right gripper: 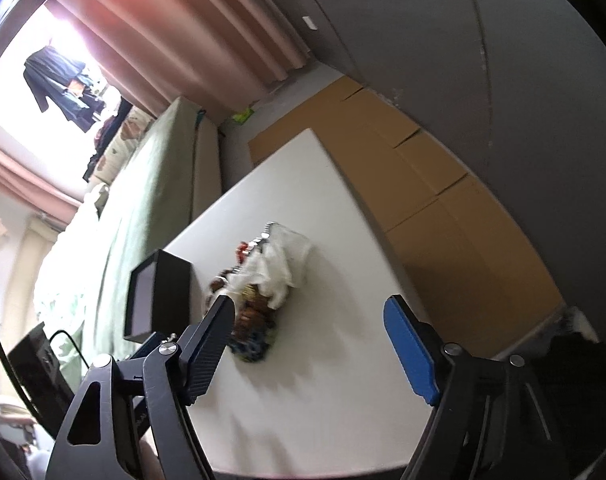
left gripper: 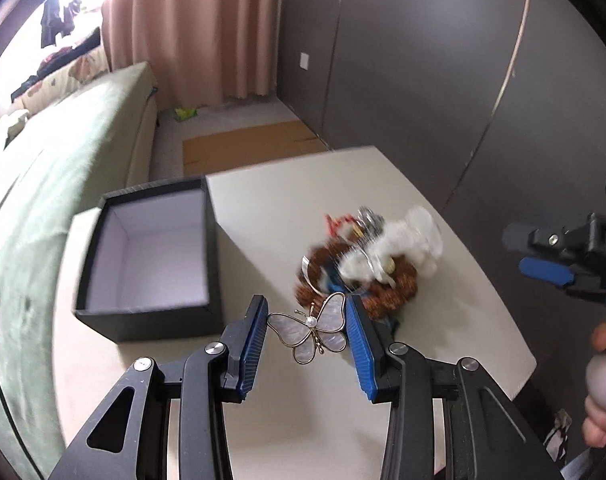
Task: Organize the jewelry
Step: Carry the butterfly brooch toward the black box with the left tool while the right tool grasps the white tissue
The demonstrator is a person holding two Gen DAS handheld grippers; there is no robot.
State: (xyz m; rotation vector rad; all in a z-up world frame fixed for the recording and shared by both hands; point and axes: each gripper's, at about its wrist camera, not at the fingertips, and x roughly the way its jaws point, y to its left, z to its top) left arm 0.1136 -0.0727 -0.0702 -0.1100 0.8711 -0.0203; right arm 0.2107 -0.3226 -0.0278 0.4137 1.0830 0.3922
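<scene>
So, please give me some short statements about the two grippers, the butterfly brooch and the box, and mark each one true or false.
1. The left gripper holds the butterfly brooch. True.
2. The black box has its lid on. False: it is open, showing a white inside.
3. The right gripper holds a necklace. False: it is open, holding nothing.
4. The jewelry pile lies on the white table. True.

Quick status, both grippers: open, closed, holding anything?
Left gripper: shut on the butterfly brooch.
Right gripper: open, holding nothing.
</scene>
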